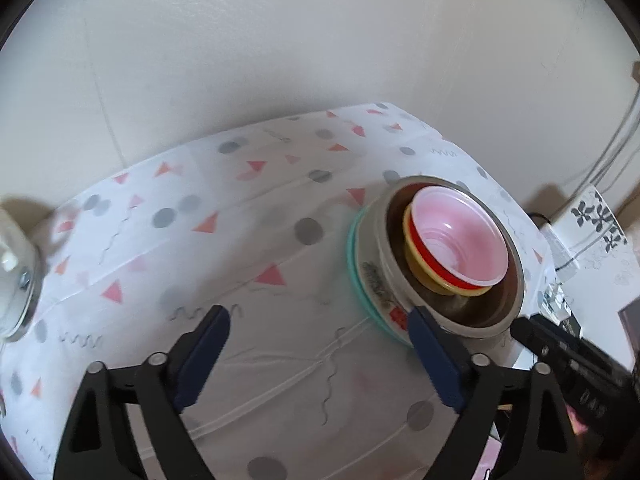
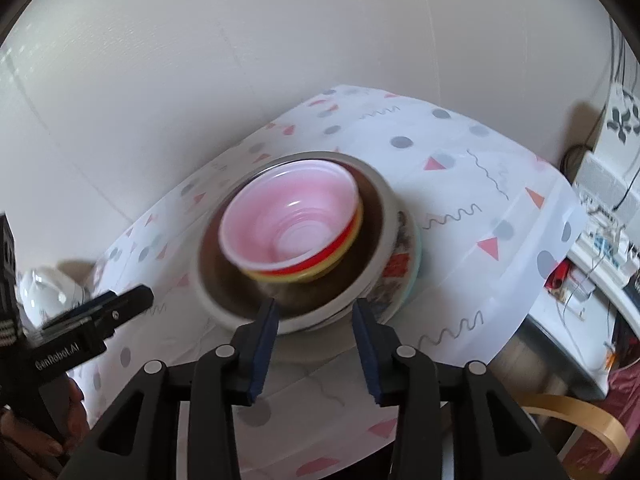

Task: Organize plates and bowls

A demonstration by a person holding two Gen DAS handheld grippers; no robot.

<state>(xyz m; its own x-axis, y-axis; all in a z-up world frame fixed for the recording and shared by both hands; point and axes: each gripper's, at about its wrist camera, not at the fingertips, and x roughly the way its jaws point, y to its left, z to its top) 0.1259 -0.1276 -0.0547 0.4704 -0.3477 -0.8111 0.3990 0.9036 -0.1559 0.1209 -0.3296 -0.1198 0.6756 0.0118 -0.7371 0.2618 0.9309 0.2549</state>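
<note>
A stack of dishes stands on the patterned tablecloth [image 1: 280,208]. A pink bowl [image 1: 456,236] nests in red and yellow bowls, inside a large grey bowl [image 1: 376,256] on a teal plate [image 1: 354,264]. My left gripper [image 1: 318,314] is wide open over bare cloth, left of the stack, its right finger [image 1: 428,344] close by the big bowl's rim. In the right wrist view the pink bowl [image 2: 288,220] and grey bowl [image 2: 380,204] lie just beyond my right gripper [image 2: 316,310], which stands half open with nothing pressed between its pads.
A white glossy dish [image 1: 16,272] sits at the table's left end, also seen as the white dish [image 2: 44,292]. The wall runs close behind the table. Right of the table's edge are cables, a floral box [image 1: 600,220], clutter and a curved wooden chair part [image 2: 580,416].
</note>
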